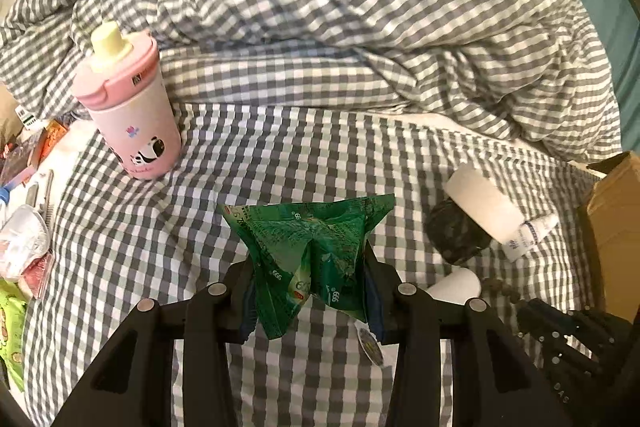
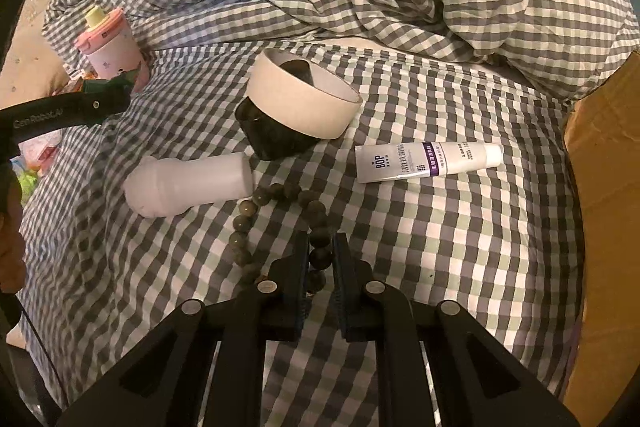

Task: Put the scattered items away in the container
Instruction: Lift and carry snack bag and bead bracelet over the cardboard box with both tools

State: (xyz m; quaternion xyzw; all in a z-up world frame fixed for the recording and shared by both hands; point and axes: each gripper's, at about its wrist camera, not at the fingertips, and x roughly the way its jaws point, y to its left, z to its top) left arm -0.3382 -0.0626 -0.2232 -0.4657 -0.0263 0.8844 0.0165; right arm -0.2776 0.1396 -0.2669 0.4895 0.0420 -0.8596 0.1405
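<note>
My left gripper (image 1: 310, 279) is shut on a crumpled green packet (image 1: 312, 239), held above the checked bedsheet (image 1: 280, 155). In the right wrist view my right gripper (image 2: 322, 247) is shut on a string of dark beads (image 2: 280, 193), whose loop trails onto the sheet. Beyond the beads lie a white bottle (image 2: 188, 185) on its side, a dark jar with a white lid (image 2: 296, 103) and a white tube (image 2: 428, 161). A pink lidded cup (image 1: 132, 107) stands upright at the left. The cardboard box (image 2: 608, 187) is at the right edge.
A rumpled checked duvet (image 1: 360, 7) is heaped across the back of the bed. Several packets and wrappers (image 1: 20, 247) lie along the bed's left edge. The left gripper's arm (image 2: 60, 111) reaches in from the left in the right wrist view.
</note>
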